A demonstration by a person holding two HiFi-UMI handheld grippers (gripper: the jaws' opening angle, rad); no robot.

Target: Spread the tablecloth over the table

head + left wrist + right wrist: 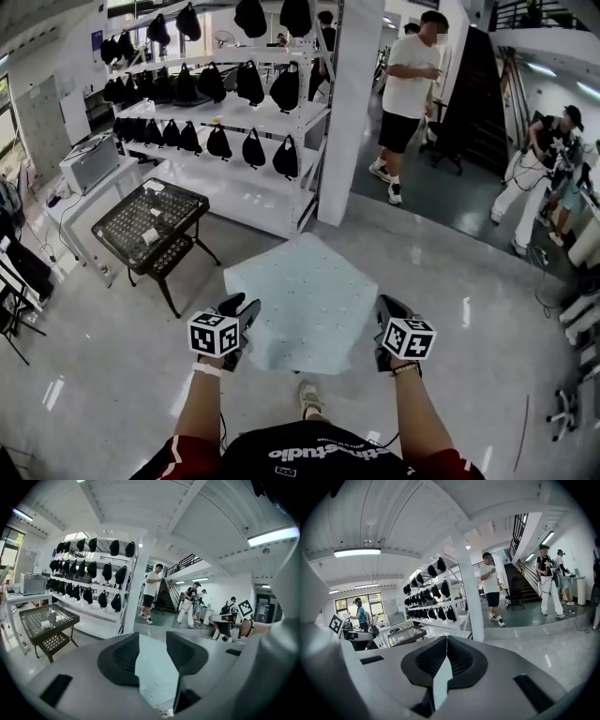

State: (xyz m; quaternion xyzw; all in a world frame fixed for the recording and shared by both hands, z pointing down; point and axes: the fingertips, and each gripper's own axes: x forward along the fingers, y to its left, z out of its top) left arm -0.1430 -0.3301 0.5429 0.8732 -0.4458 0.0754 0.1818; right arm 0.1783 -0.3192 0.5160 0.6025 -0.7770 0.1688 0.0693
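Observation:
A pale blue tablecloth (309, 300) hangs spread in the air over the shiny floor in front of me. My right gripper (386, 307) is shut on its right edge; in the right gripper view the jaws (446, 641) pinch a strip of the cloth (440, 681). My left gripper (246, 305) is at the cloth's left edge. In the left gripper view its jaws (152, 641) stand apart, with the cloth (152, 672) lying in the gap and the pads not pressing on it. A black mesh table (112, 230) stands to the front left, apart from the cloth.
White shelving with several black bags (234, 122) and a white pillar (347, 112) stand behind the cloth. A person (408, 103) stands beyond the pillar, another (553, 159) at the right. A white desk with a machine (89, 164) is at the left. My shoe (311, 398) is below the cloth.

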